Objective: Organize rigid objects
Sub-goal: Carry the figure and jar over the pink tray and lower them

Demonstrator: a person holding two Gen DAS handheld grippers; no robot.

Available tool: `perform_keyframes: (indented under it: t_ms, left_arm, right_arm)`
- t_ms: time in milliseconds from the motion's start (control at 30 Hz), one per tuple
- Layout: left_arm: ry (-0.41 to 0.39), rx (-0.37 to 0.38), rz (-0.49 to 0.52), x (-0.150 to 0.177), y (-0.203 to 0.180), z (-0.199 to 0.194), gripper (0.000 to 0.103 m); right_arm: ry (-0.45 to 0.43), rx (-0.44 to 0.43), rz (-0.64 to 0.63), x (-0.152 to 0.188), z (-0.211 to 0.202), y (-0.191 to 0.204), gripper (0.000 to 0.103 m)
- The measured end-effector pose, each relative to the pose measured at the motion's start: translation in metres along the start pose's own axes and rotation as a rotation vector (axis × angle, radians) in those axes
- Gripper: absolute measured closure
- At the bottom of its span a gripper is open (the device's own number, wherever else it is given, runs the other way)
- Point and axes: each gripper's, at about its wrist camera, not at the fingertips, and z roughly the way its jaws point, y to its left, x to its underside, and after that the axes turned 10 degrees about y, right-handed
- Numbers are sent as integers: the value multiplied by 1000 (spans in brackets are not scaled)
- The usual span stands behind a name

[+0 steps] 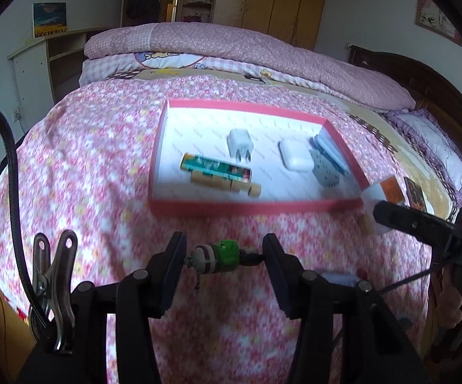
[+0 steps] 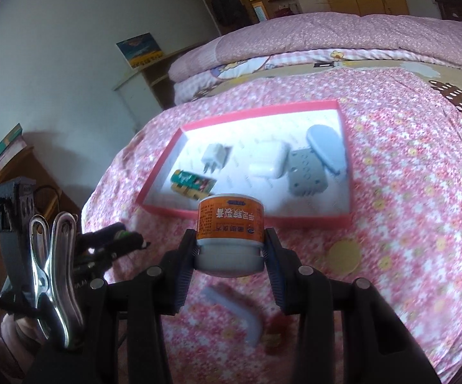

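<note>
Pink flowered bedspread (image 1: 103, 160) fills both wrist views, and every object lies on the bed. At the left, the left gripper (image 1: 224, 256) is clamped end to end on a small green and purple toy figure (image 1: 218, 256), held above the bedspread. Ahead of that gripper lies a shallow pink-rimmed tray (image 1: 247, 208) with a white floor. Inside it, from left to right, lie a green printed box (image 1: 215, 166) with tan cylinders (image 1: 224, 184) touching its near side, a white plug adapter (image 1: 240, 144) beyond them, a white earbud case (image 1: 295, 156), and a grey spotted block (image 1: 325, 169) with a pale blue oval object (image 1: 330, 150) leaning against its far side. To the right of the tray, the right gripper (image 2: 231, 249) is closed on a white jar with an orange label (image 2: 231, 227); its pads press the jar's white base from both sides, the label reading upside down. Below that gripper, on the bedspread, lies a pale curved strip (image 2: 240, 313), and just to its right a pale yellow disc (image 2: 346, 256). Motion blur softens the smaller details.
</note>
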Motion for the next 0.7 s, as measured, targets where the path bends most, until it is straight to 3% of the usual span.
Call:
perform_keyframes:
  t_ms: [467,700]
  left_arm:
    - [-20,-15,32,-56,-8,28,51]
    - [-13,17,10,-88,-2,45,51]
  right_arm:
    - [-4,21,17,-27,6,-20,61]
    - [17,31,10,-37,17,-22,61]
